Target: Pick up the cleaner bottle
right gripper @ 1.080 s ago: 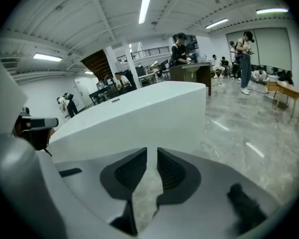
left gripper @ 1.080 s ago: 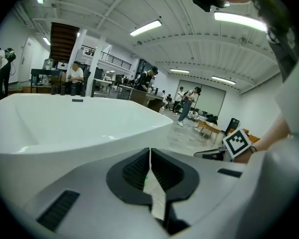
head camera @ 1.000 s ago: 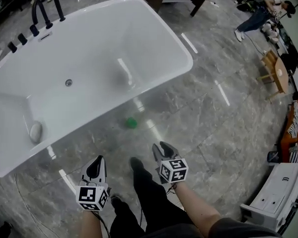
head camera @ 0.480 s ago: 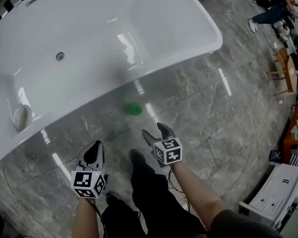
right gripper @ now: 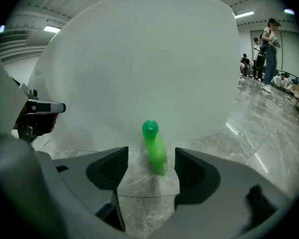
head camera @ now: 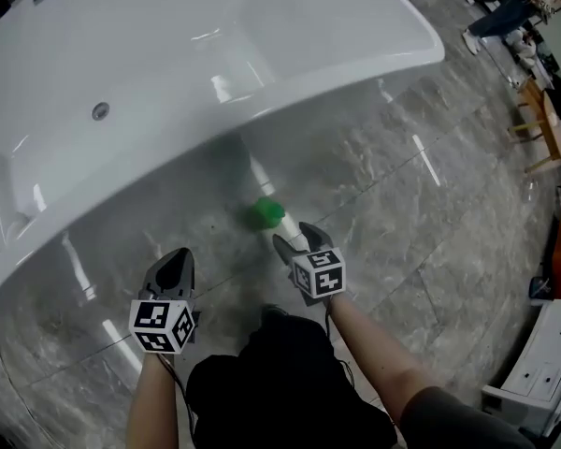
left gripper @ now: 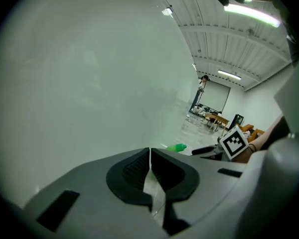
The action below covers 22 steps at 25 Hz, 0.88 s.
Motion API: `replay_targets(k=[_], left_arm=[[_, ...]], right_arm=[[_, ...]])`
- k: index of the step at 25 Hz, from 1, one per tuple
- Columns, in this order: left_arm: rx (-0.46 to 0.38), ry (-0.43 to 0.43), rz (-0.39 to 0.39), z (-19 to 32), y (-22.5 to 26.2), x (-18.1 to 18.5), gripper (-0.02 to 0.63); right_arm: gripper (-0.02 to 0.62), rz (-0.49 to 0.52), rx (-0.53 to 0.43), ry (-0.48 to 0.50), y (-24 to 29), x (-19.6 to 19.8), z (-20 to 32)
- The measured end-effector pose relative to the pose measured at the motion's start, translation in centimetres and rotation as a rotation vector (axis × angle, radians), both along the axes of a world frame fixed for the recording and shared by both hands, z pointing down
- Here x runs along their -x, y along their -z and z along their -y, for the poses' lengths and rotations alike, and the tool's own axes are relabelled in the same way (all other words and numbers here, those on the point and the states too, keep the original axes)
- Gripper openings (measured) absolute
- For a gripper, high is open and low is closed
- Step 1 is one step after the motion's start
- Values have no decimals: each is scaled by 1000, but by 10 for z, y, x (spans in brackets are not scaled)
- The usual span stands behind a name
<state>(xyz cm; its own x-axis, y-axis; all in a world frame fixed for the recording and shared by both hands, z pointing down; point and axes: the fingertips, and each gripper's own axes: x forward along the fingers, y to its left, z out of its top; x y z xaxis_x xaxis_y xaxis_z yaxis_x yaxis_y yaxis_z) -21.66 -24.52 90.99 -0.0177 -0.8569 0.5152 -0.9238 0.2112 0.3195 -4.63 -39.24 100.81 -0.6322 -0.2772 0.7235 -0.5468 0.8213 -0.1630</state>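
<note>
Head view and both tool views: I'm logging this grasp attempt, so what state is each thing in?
cleaner bottle: on the floor, untouched.
right tool: open, jaws just opened, nothing between them; bottle just ahead.
left tool: shut, empty.

Green cleaner bottle (head camera: 265,214) — upright on the marble floor (head camera: 402,223), beside the bathtub (head camera: 309,36).

You face a glossy white tub (head camera: 168,54), a polished, veined grey stone-look floor (head camera: 402,223) and a smooth green plastic bottle (head camera: 265,214)
</note>
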Motion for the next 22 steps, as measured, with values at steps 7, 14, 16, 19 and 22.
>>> replay_targets(k=[7, 14, 16, 19, 22], left_arm=[[-39, -47, 41, 8, -70, 13, 20], [-67, -54, 52, 20, -104, 17, 20], [-59, -66, 66, 22, -110, 16, 20], [-44, -63, 61, 19, -117, 17, 20], [-28, -65, 65, 16, -122, 18, 20]], right_arm=[[301, 70, -34, 32, -67, 20, 13], [301, 108, -133, 84, -109, 38, 28], [301, 125, -137, 91, -115, 45, 32], [301, 121, -140, 117, -121, 55, 32], [299, 109, -159, 151, -125, 65, 31]])
